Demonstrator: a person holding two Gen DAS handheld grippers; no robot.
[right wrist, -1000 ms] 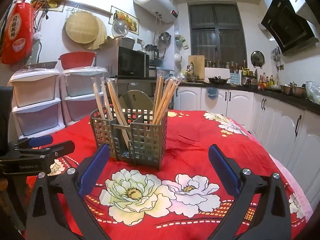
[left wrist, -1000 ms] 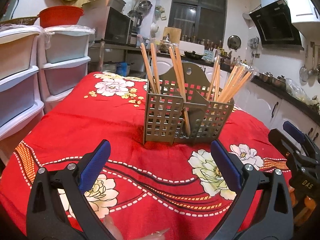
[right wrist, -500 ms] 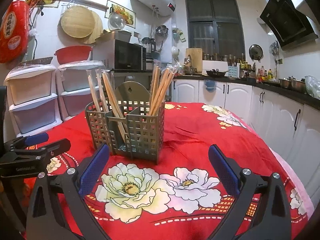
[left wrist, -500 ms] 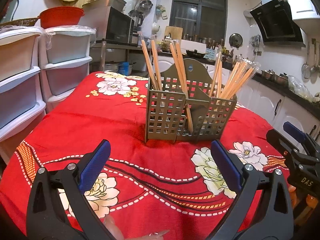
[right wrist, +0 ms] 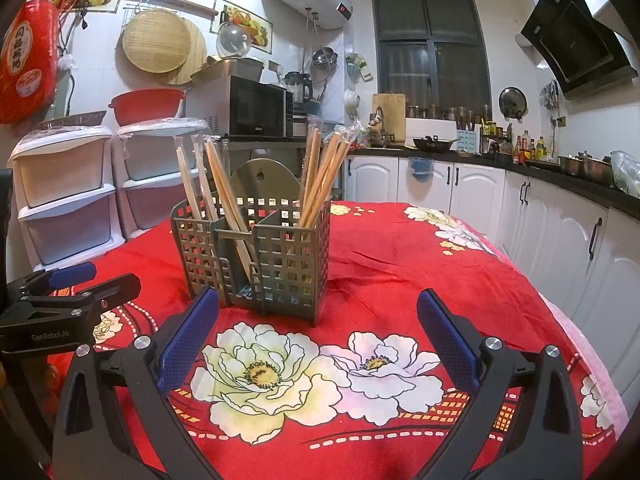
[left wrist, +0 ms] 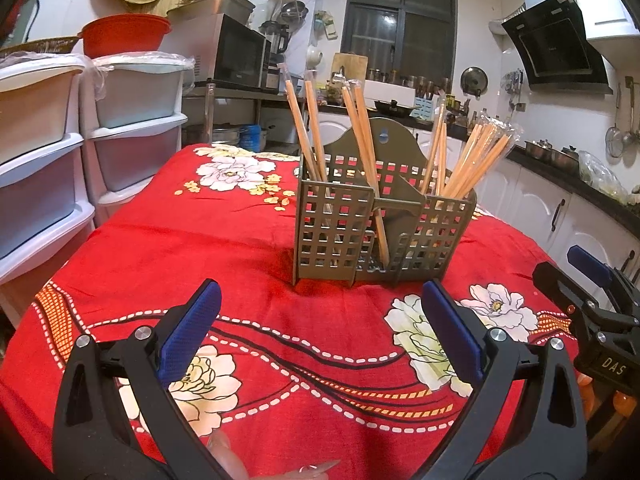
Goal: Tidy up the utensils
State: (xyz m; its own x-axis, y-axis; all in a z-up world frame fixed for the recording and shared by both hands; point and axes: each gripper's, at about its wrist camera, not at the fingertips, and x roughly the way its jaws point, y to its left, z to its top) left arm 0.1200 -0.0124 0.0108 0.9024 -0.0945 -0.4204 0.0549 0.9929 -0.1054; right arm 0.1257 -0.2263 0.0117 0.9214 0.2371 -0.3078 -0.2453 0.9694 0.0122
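Two spread, empty hand-held grippers, left [left wrist: 320,320] and right [right wrist: 318,320], before one three-compartment utensil caddy [left wrist: 380,236].

You have 1 grey utensil caddy [left wrist: 384,224] with 3 compartments, 2 sleeved chopstick pairs [left wrist: 310,136] in one end, 2 in the middle [left wrist: 362,148], and a bundle [left wrist: 470,162] at the other end (too crowded to count).
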